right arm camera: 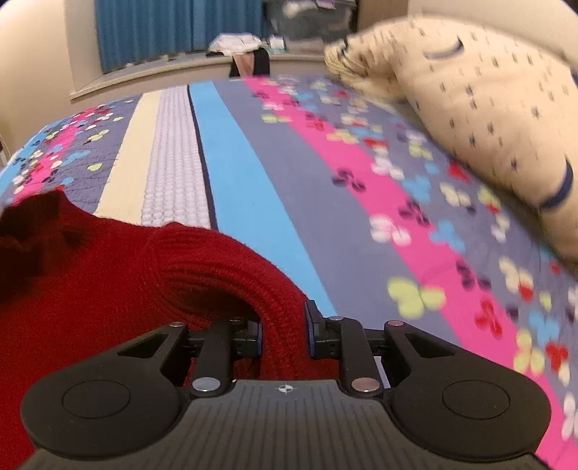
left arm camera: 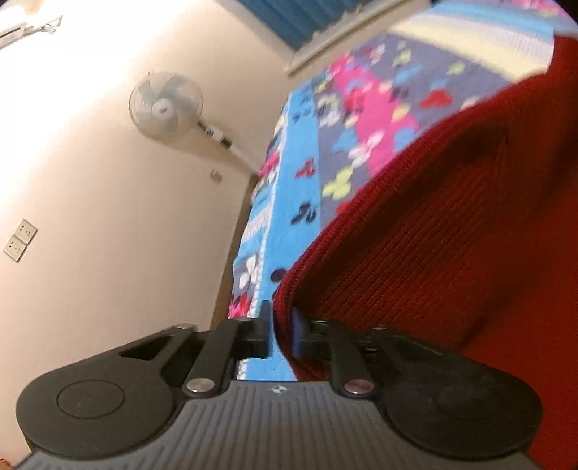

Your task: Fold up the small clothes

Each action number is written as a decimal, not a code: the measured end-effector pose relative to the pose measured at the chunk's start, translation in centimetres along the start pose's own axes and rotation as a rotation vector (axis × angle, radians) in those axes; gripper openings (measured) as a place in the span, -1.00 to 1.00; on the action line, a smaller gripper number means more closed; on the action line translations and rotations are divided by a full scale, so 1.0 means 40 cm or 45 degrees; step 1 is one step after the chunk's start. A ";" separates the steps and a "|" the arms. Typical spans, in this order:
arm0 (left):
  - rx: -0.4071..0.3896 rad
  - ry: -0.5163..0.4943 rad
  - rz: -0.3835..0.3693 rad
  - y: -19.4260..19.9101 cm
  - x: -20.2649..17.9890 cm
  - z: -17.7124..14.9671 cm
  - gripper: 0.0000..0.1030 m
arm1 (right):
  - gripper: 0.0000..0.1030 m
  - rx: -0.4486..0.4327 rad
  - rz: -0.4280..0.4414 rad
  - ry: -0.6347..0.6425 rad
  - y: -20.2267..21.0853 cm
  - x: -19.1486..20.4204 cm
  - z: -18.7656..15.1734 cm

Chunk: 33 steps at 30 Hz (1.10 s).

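We found the dark red ribbed knit garment (right arm camera: 90,289) lying on the bed, over the striped quilt with a butterfly print in pink, blue and grey (right arm camera: 274,202), near the quilt's near edge in the right wrist view. Our left tool (left arm camera: 283,334) had its two black fingers drawn narrow on a folded edge of the red knit, the cloth pinched between the blue-faced pads (left arm camera: 298,330). Our right tool (right arm camera: 283,330) likewise gripped a thick ribbed band of the same garment, the band standing up between its fingers and filling the gap. The rest of the knit spread away to the left in the right wrist view, bunched at its far end.

A cream pillow with small dark marks and navy trim (right arm camera: 484,119) rested toward the far right corner of the bed, touching the quilt. Beyond the bed's far edge hung a blue pleated curtain (right arm camera: 173,29). In the left wrist view a white wall fan (left arm camera: 164,105) was mounted on the pale wall, with two sockets (left arm camera: 20,240) lower down.
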State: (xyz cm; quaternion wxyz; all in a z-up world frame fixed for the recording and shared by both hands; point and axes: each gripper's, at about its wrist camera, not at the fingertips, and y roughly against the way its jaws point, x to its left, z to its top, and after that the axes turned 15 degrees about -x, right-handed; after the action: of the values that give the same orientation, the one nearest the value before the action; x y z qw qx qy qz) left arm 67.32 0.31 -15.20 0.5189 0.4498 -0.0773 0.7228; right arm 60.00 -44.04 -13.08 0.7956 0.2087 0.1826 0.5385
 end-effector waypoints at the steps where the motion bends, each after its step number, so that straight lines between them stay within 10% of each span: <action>1: 0.038 -0.055 0.037 -0.030 -0.019 -0.010 0.52 | 0.07 0.063 0.013 0.074 -0.022 0.017 -0.018; 2: 0.039 -0.114 0.106 -0.046 -0.024 -0.028 1.00 | 0.28 0.078 -0.015 0.157 -0.025 0.027 -0.038; 6: -0.014 -0.118 0.053 -0.010 -0.026 -0.098 1.00 | 0.69 -0.107 -0.014 0.239 0.103 -0.039 -0.121; 11: 0.003 0.106 -0.170 0.178 0.048 -0.236 1.00 | 0.74 0.005 0.026 0.125 0.314 -0.213 -0.303; 17: 0.176 0.401 -0.529 0.465 0.094 -0.412 1.00 | 0.76 0.284 0.108 -0.387 0.480 -0.387 -0.497; 22: 0.345 0.484 -0.528 0.614 0.100 -0.526 1.00 | 0.77 0.195 0.128 -0.155 0.457 -0.360 -0.523; 24: 0.401 0.526 -0.520 0.646 0.123 -0.548 1.00 | 0.65 0.266 0.196 -0.141 0.407 -0.354 -0.521; 26: 0.419 0.560 -0.500 0.696 0.151 -0.575 1.00 | -0.66 0.269 0.318 -0.020 0.405 -0.331 -0.474; 27: 0.413 0.564 -0.488 0.700 0.166 -0.581 1.00 | -0.65 0.261 0.345 0.058 0.406 -0.325 -0.441; 30: 0.386 0.560 -0.449 0.704 0.193 -0.579 1.00 | -0.61 0.078 -0.003 0.096 0.373 -0.429 -0.326; 33: 0.355 0.550 -0.401 0.699 0.200 -0.577 1.00 | 0.21 -0.080 -0.550 -0.091 0.350 -0.595 -0.237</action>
State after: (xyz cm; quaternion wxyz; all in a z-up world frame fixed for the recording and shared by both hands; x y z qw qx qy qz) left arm 30.78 6.54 -12.90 0.5622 0.3589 0.2057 0.7161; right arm 35.79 -60.31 -12.12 0.9046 0.1588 0.1781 0.3531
